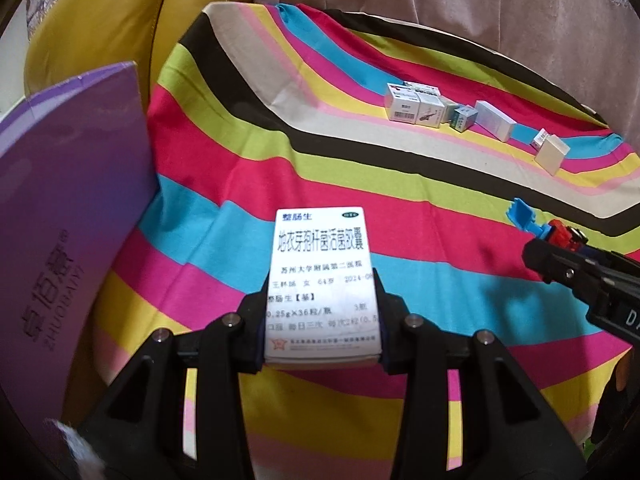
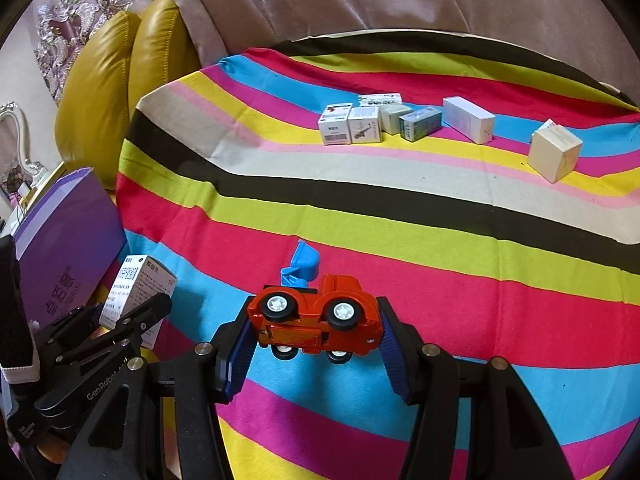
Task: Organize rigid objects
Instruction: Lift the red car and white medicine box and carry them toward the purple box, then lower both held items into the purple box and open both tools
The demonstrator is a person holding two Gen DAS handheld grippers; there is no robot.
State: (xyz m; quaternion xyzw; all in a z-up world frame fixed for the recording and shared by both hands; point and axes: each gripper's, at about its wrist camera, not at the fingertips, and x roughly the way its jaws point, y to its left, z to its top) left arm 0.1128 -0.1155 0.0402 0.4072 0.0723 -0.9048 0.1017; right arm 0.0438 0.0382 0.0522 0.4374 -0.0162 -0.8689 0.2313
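My left gripper (image 1: 322,312) is shut on a white medicine box (image 1: 322,280) with blue print, held above the striped cloth (image 1: 360,184). In the right wrist view that box (image 2: 138,292) and the left gripper (image 2: 132,320) show at the lower left. My right gripper (image 2: 316,332) is shut on a red toy truck (image 2: 316,316) with a blue scoop (image 2: 302,264), lying on its side between the blue pads. From the left wrist view the truck (image 1: 560,234) and right gripper (image 1: 572,268) enter at the right edge.
Several small boxes (image 2: 360,122) stand in a row at the far side of the cloth, with a cream box (image 2: 554,152) to their right. A purple carton (image 2: 68,248) leans at the left edge. A yellow leather sofa (image 2: 120,80) and pinkish curtain (image 2: 360,0) lie behind.
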